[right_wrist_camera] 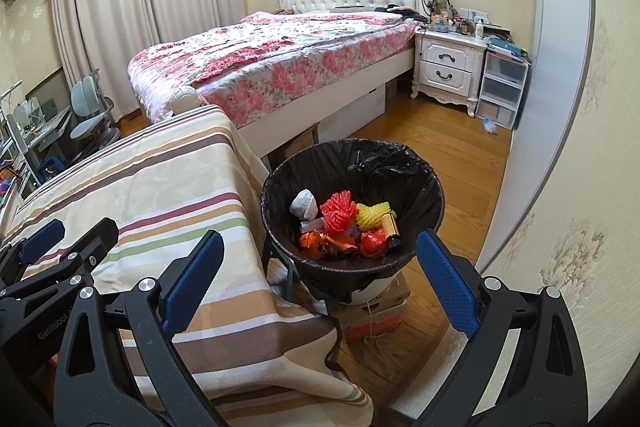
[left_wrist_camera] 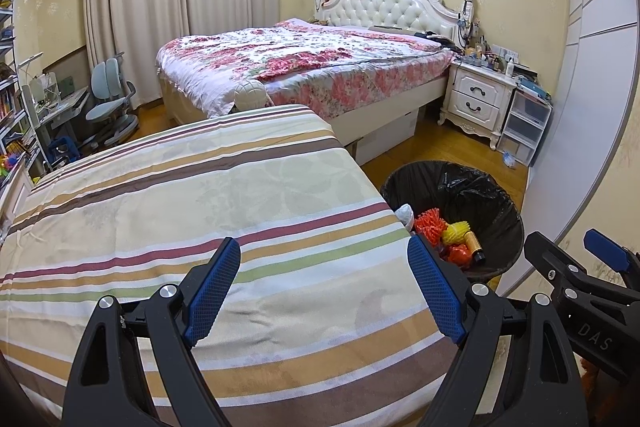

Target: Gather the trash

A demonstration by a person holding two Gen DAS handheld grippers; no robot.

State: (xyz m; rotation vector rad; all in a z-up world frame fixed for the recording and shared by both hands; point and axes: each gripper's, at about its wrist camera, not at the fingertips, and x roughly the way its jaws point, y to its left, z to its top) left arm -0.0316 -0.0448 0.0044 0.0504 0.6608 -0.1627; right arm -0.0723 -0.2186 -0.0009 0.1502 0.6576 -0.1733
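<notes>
Striped cloth surface (left_wrist_camera: 200, 187) fills the view ahead of and under the left gripper (left_wrist_camera: 324, 287); nothing lies on it between or beyond the fingers, so no trash is visible there. Floral bed (left_wrist_camera: 304, 67) and white nightstand (left_wrist_camera: 476, 95) sit far beyond both fingertips, not relevant.

Trash bin (right_wrist_camera: 434, 187), black-lined, stands just past the right gripper (right_wrist_camera: 320, 287), centred ahead of the gap between its fingers and slightly below them. From the left gripper the bin is off past the right-hand finger. It stands on a cardboard box (right_wrist_camera: 376, 315) beside the cloth edge.

Trash inside the bin: red foam net (right_wrist_camera: 338, 213), yellow foam net (right_wrist_camera: 374, 215), white crumpled wad (right_wrist_camera: 304, 205), gold cylinder (right_wrist_camera: 390, 227), red-orange wrappers (right_wrist_camera: 340, 245) at the bottom.

Fingers: both grippers have jaws wide apart, holding nothing.

Judgement: collection looks done or nearly so. A small crumpled bit (right_wrist_camera: 489, 125) lies on the floor far beyond the right fingers, by the plastic drawers; can't tell if it's trash. To do the step well: scan the cloth and floor for leftovers, keep jaws spread on approach, centre any item between the pads, release over the bin middle, and avoid snagging the liner rim.
</notes>
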